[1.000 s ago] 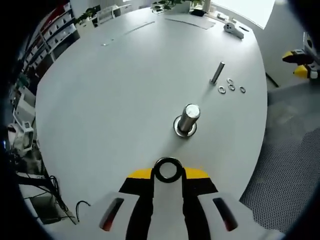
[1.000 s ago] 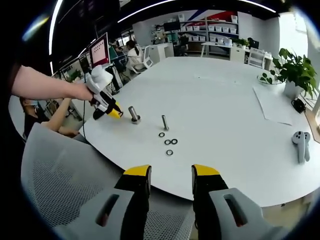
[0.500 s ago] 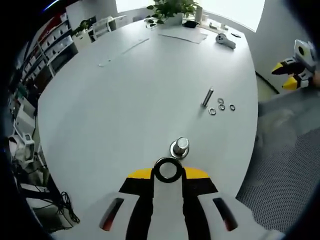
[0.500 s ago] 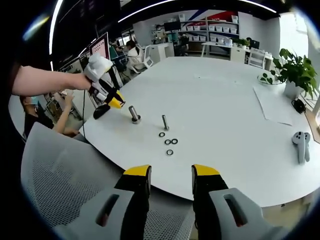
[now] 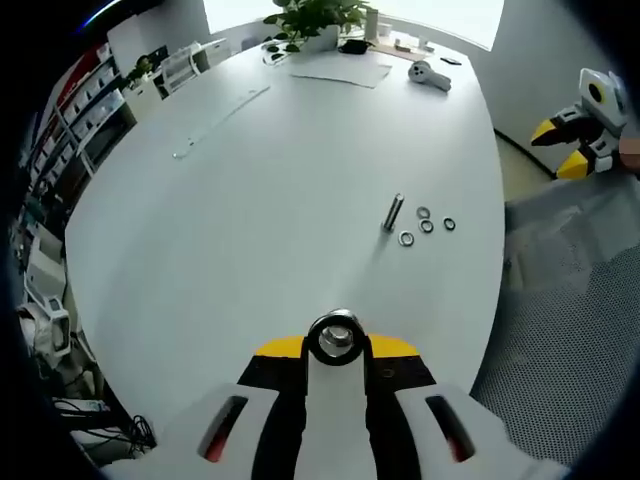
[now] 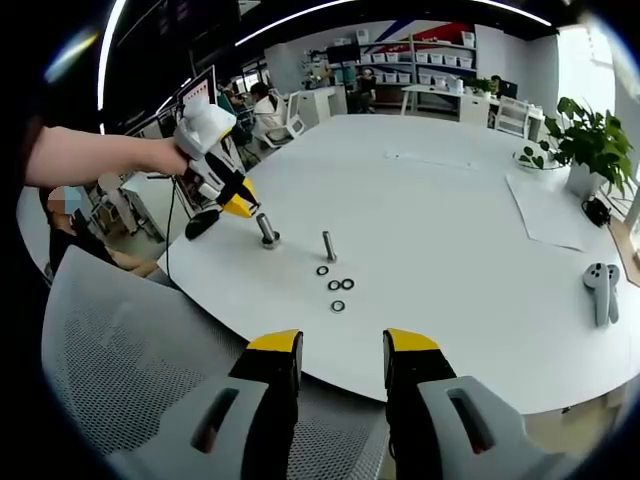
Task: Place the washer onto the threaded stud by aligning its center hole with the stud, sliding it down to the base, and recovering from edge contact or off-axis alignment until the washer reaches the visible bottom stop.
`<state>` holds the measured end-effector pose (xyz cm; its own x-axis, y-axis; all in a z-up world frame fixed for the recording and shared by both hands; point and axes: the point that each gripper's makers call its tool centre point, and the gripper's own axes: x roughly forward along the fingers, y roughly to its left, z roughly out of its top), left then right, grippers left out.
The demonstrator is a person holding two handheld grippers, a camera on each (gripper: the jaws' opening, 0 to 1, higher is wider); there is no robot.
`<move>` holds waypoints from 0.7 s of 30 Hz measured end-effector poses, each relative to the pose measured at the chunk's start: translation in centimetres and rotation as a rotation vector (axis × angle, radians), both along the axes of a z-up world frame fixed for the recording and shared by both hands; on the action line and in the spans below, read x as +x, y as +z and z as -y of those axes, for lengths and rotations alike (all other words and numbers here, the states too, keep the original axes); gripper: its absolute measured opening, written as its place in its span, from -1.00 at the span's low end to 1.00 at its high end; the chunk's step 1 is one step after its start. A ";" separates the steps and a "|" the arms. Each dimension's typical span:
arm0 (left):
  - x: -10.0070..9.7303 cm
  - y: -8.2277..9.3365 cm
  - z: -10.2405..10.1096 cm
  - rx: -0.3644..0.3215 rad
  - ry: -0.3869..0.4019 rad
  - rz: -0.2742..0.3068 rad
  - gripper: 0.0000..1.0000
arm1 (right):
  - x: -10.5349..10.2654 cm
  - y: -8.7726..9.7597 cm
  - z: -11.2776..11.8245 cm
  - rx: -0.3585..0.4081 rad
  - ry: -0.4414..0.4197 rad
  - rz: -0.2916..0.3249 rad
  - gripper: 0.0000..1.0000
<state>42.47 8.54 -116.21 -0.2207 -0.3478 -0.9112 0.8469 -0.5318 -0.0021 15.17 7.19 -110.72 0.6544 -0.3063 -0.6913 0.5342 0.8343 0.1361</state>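
Observation:
My left gripper [image 5: 337, 347] is shut on a dark washer [image 5: 314, 340] held flat at its tips. The silver top of the threaded stud [image 5: 338, 340] appears through the washer's hole. In the right gripper view a hand holds the left gripper [image 6: 238, 205] tilted down just above and left of the upright stud [image 6: 267, 230] on the white table [image 6: 450, 200]. I cannot tell whether washer and stud touch. My right gripper [image 6: 337, 358] stands open and empty off the table's near edge, and appears as the yellow-tipped right gripper [image 5: 578, 135] in the left gripper view.
A second upright stud [image 5: 393, 212] stands farther along the table with several loose washers [image 5: 427, 226] beside it. A white controller [image 6: 603, 290], a sheet of paper [image 5: 340, 68] and a potted plant [image 6: 590, 140] sit at the far side. A mesh chair [image 6: 130, 350] is below the table edge.
The left gripper has moved in over the stud: it stood beyond the washer before and now lines up with its hole. In the right gripper view the left gripper rose and tilted over the stud.

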 end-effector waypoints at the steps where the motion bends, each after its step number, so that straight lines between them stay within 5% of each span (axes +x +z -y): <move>1: -0.1 -0.1 0.1 0.002 -0.002 0.000 -0.62 | 0.0 0.1 0.0 0.000 -0.002 0.001 -0.31; 21: -0.6 -2.2 1.0 0.051 -0.069 0.077 -0.62 | 0.0 0.0 -0.1 0.005 0.003 -0.001 -0.31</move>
